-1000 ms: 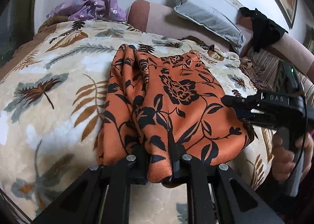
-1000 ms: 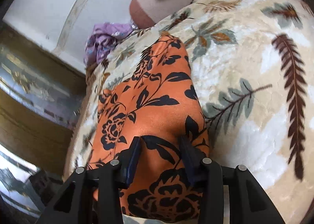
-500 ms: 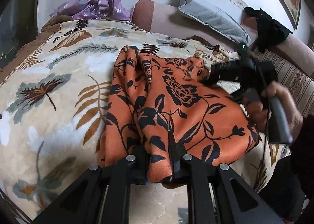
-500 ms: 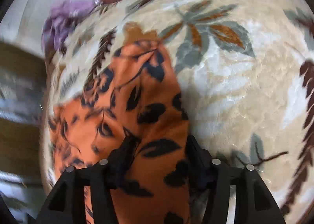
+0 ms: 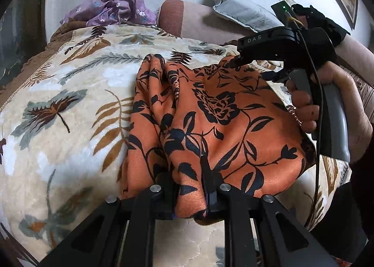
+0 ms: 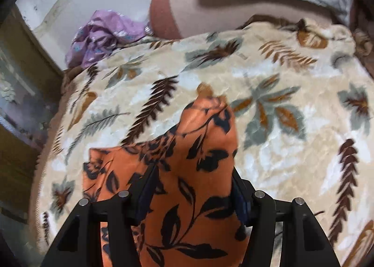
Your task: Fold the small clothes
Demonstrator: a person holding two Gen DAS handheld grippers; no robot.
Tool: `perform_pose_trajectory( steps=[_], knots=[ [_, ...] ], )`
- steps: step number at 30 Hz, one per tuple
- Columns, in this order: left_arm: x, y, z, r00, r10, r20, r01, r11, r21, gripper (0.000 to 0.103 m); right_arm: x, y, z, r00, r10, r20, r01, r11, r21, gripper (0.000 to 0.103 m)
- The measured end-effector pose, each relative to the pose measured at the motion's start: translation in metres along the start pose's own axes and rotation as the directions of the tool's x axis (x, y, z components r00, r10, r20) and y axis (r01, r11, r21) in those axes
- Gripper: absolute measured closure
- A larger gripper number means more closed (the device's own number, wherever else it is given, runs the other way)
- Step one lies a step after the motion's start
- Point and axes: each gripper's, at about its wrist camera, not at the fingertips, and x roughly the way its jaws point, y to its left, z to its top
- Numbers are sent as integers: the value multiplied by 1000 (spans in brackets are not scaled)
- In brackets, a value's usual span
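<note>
An orange garment [image 5: 222, 115] with black flowers lies spread on a leaf-patterned blanket [image 5: 70, 103]. My left gripper [image 5: 189, 192] is shut on a fold of its near edge. In the left wrist view my right gripper [image 5: 252, 69], held in a person's hand [image 5: 332, 94], hovers over the garment's far right corner, its upper fingertip at the cloth. The right wrist view shows the right gripper [image 6: 191, 187] open wide. The orange garment [image 6: 201, 150] lies under and between the jaws, and the pads are not pressing on it.
A crumpled purple cloth [image 5: 112, 7] lies at the bed's far left. A brown bolster [image 5: 182, 16] and a grey pillow [image 5: 238, 12] lean on the wall behind. A black cloth [image 5: 327, 21] hangs at the far right. A dark wooden cabinet [image 6: 21, 126] stands left of the bed.
My right gripper has travelled from the garment's near right side to its far right corner, with its jaws spread wider. The left gripper keeps its grip and has not moved.
</note>
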Motion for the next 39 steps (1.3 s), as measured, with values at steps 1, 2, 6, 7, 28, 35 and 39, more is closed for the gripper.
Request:
perform_pose_trajectory(
  steps=[1, 2, 6, 7, 28, 35, 39],
  knots=[
    [-1, 0, 0, 1000, 1, 1, -1, 1000, 3, 84, -3, -3, 1, 1000, -8, -2, 8, 1000, 3, 41],
    [0, -1, 0, 1000, 2, 1, -2, 1000, 2, 84, -5, -7, 3, 1000, -11, 4, 11, 1000, 6, 41],
    [0, 0, 1, 1000, 6, -1, -6, 1000, -5, 84, -31, -15, 8, 995, -37, 95, 34, 999, 29, 41],
    [0, 0, 1, 1000, 8, -1, -8, 1000, -6, 84, -40, -13, 8, 992, -4, 127, 0, 999, 33, 41],
    [-2, -7, -1, 999, 40, 1, -40, 999, 5, 83, 54, 57, -14, 930, 299, -212, -331, 934, -134, 57],
    [-2, -13, -2, 998, 67, 3, -67, 998, 12, 82, -10, 25, -25, 946, 304, -111, -318, 938, -140, 56],
    [-2, -18, -3, 996, 86, 5, -86, 996, 18, 82, -43, -3, -42, 957, 278, -79, -287, 946, -148, 55]
  ],
)
